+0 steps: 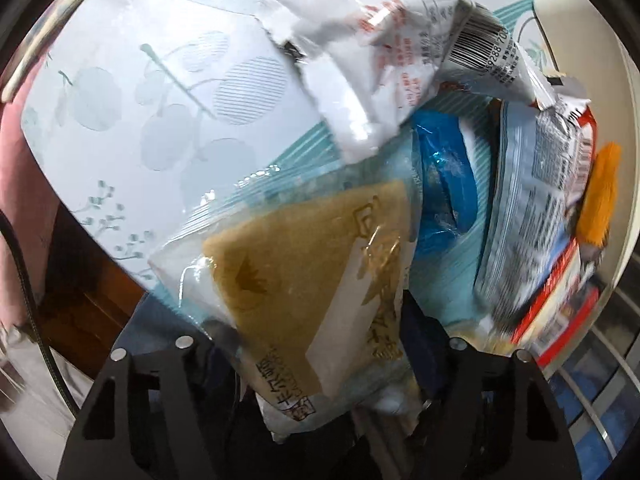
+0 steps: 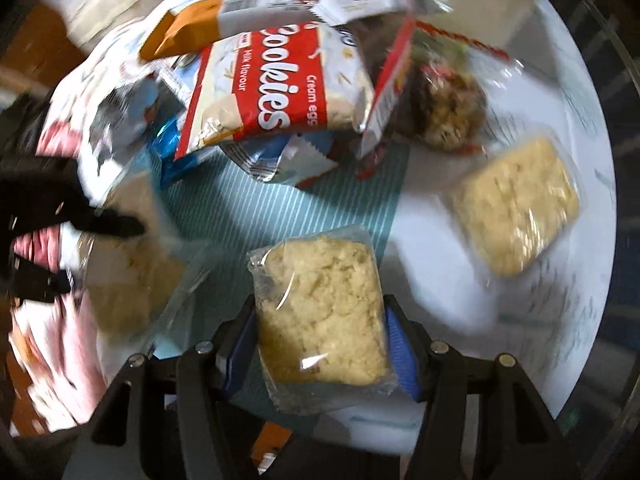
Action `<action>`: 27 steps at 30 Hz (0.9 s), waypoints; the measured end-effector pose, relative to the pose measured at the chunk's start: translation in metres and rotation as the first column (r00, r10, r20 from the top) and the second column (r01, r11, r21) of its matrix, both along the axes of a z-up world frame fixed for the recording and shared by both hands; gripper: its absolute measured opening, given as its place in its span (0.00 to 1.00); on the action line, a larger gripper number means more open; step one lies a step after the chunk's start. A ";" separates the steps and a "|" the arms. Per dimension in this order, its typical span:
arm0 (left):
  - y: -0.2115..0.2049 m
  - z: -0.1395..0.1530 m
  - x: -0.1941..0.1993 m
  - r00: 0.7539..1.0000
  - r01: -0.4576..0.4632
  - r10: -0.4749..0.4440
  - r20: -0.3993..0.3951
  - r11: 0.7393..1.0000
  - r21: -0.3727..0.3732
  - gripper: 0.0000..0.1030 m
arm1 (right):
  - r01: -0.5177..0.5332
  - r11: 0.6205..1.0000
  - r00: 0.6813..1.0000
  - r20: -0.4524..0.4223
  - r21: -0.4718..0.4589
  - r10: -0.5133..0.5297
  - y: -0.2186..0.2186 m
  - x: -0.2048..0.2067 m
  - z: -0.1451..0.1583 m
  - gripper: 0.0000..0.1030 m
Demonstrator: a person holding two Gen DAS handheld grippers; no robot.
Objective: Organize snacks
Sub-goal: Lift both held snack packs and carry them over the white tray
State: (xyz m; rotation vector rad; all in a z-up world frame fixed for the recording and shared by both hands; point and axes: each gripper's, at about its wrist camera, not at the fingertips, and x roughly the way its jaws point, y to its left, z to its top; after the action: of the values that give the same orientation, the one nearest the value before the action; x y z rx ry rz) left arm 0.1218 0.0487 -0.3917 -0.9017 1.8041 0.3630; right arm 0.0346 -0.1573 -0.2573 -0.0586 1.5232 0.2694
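Note:
My left gripper (image 1: 320, 344) is shut on a clear packet with a tan square pastry (image 1: 304, 264), held over the patterned table. Behind it lie a white crumpled packet (image 1: 372, 60), a blue wrapper (image 1: 448, 184) and a grey-and-red printed bag (image 1: 536, 200). My right gripper (image 2: 320, 332) is shut on a clear-wrapped pale crumbly cake (image 2: 320, 316). Ahead of it is a pile with a red-and-white cookies bag (image 2: 276, 88), a dark granola cake (image 2: 448, 108) and a second pale cake (image 2: 516, 204) to the right. The left gripper (image 2: 100, 224) shows blurred at the left with its packet.
The round table has a white and teal striped cloth (image 2: 280, 208) under a glass top with a metal rim (image 1: 48, 40). An orange packet (image 2: 184, 32) lies at the pile's back. A wire rack (image 1: 600, 360) sits at the lower right of the left wrist view.

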 end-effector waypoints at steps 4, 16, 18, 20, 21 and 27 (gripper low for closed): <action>0.012 0.011 0.010 0.995 0.100 -0.099 0.030 0.995 -0.021 0.65 | 0.122 0.993 0.992 0.017 -0.003 -0.122 0.015 -0.005 0.018 0.58; 0.052 0.092 0.046 0.928 0.337 -0.336 0.159 0.941 0.027 0.64 | 0.326 0.941 0.931 0.144 0.091 -0.337 0.049 -0.002 0.086 0.58; 0.061 0.117 0.049 0.911 0.370 -0.370 0.181 0.928 0.033 0.64 | 0.333 0.936 0.923 0.163 0.109 -0.348 0.032 0.004 0.100 0.58; 0.052 0.135 0.051 0.890 0.406 -0.405 0.208 0.913 0.043 0.64 | 0.336 0.933 0.916 0.187 0.125 -0.355 0.033 0.011 0.113 0.58; 0.050 0.145 0.053 0.878 0.423 -0.423 0.223 0.905 0.049 0.64 | 0.337 0.932 0.913 0.198 0.132 -0.357 0.026 0.016 0.117 0.58; 0.044 0.214 0.063 0.811 0.507 -0.502 0.301 0.859 0.070 0.64 | 0.319 0.931 0.897 0.260 0.177 -0.357 0.013 0.043 0.158 0.58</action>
State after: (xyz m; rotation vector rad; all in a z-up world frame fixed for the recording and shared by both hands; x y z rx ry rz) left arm 0.1846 0.0926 -0.1777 -0.4213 1.6706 -0.1305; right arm 0.0774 -0.1443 -0.0991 0.2617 1.1956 0.0741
